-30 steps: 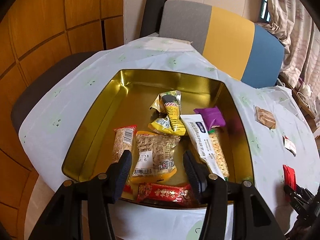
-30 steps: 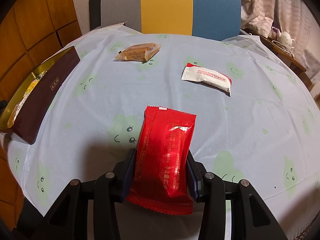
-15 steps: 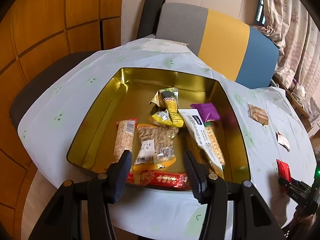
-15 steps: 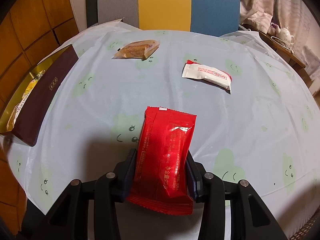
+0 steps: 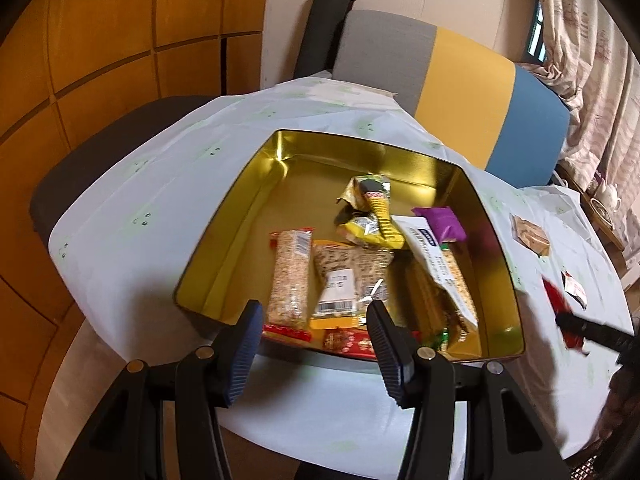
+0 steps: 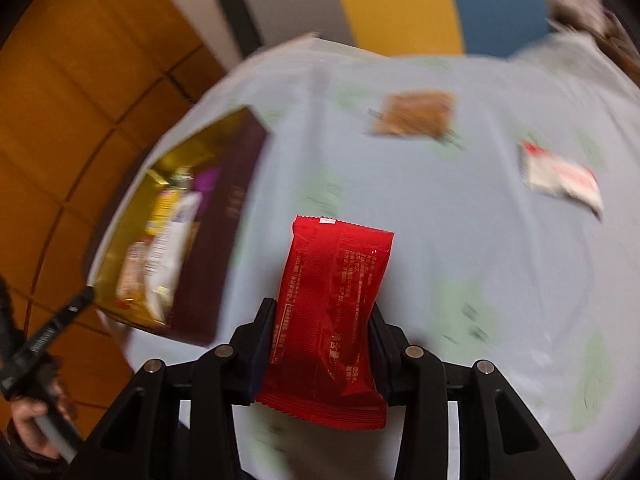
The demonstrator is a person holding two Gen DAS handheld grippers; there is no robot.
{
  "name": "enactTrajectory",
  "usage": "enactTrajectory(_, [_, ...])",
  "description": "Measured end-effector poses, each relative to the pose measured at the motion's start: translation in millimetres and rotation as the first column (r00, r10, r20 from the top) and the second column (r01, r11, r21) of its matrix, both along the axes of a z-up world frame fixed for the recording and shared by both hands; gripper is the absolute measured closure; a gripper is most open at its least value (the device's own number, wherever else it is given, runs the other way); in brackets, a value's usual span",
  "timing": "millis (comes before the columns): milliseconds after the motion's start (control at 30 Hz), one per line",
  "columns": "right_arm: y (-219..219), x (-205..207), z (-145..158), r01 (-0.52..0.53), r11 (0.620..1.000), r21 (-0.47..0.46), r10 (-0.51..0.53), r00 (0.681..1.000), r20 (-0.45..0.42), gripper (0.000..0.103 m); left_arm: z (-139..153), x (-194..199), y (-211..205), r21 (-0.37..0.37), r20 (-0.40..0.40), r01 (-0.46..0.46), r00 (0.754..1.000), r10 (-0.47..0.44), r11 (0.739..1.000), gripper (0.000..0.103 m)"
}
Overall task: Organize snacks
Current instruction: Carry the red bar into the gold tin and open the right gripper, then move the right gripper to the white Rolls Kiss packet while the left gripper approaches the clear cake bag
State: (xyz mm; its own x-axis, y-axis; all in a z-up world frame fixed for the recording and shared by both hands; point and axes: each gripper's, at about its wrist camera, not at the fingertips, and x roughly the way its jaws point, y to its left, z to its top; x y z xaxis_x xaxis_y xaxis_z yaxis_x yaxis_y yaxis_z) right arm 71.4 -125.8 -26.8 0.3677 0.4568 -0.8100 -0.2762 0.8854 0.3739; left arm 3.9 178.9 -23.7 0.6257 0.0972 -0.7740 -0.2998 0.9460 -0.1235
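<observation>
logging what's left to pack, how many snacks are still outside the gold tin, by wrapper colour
red packet: 1, held in the right gripper
brown packet: 1
white packet: 1
total: 3

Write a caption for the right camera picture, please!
Right claw grips a red snack packet above the table.

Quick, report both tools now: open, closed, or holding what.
Left tool: open, empty, in front of the gold tin.
Right tool: closed on the red snack packet, lifted above the table.
</observation>
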Motion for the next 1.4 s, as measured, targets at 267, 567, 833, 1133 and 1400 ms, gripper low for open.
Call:
enactTrajectory(267, [92, 20, 30, -0.19, 0.982, 0.014, 0.189, 0.981, 0.051, 0.06, -3, -4, 12, -0.01, 0.002, -0.03, 1.0, 0.03, 1.0, 0.049])
enactTrajectory(567, [188, 31, 8, -0.338, 0.94, -0.05, 0.339, 0.941, 0.016, 0.051, -10, -6, 19, -0.009, -0.017, -0.041, 0.999, 0.041, 0.999, 0.049])
enactTrajectory(833, [147, 29, 20, -0.268, 0.963, -0.038, 0.27, 0.96, 0.069, 0.044, -10, -4, 13, 0.003, -0.016, -0.028, 0.999, 0.028, 1.0, 0.049])
enactTrajectory(1133, [66, 25, 28, -0.123, 0.991, -0.058, 0.129, 0.986, 0.103, 0.038, 1, -2, -14, 0.04, -0.001, 0.042, 0.999, -0.042, 0.998, 0.049])
enactTrajectory(1400, [-10, 28, 18, -0.006, 0.992, -0.123, 0.018, 0.996, 0.093, 0.037, 13, 3, -41, 0.079, 0.01, 0.115, 0.993, -0.117, 0.99, 0.049])
